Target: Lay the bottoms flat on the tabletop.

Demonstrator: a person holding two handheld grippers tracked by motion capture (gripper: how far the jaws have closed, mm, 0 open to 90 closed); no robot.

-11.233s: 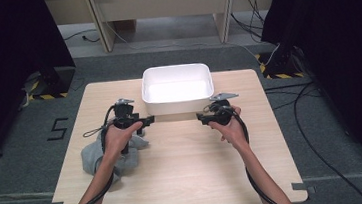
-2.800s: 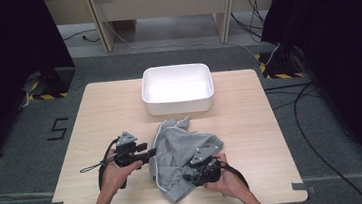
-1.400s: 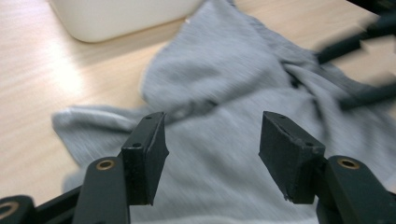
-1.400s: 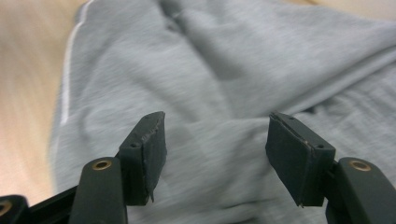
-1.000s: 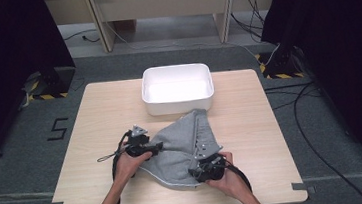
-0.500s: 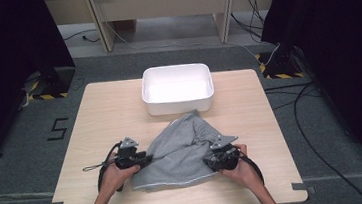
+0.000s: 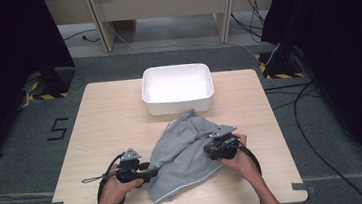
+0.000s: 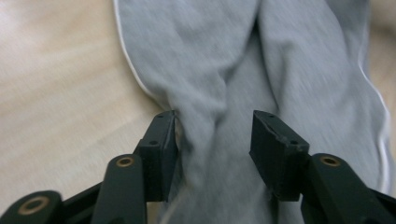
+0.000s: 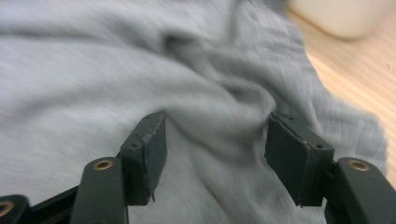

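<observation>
**Grey garment spread between two open tools**

On the near half of the worktop [image 7: 100, 120] lies the grey garment [image 7: 184, 154], rumpled and running from just in front of the white tub [image 7: 177, 88] down toward the near edge, where a thin white trim line edges its hem. At its left side sits the left tool [image 7: 150, 172], held in the left hand [image 7: 114, 184]; its jaws stand apart with a ridge of cloth lying between them, one jaw touching the fabric, the other clear of it. At the garment's right side the right tool [image 7: 212, 148], held in the right hand [image 7: 237, 159], is likewise parted, with a fold of the fabric bulging between the jaws and no pinch on it.

Pale wood grain covers the worktop, which stands on a grey floor; dark curtains hang at both sides, cables trail across the floor at the right, and a "5" is marked on the floor at the left.

From the left tool's own camera the white trim [image 8: 133, 74] curves along the cloth edge against bare wood. From the right tool's camera a corner of the tub [image 9: 345, 16] appears beyond the cloth, blurred.
</observation>
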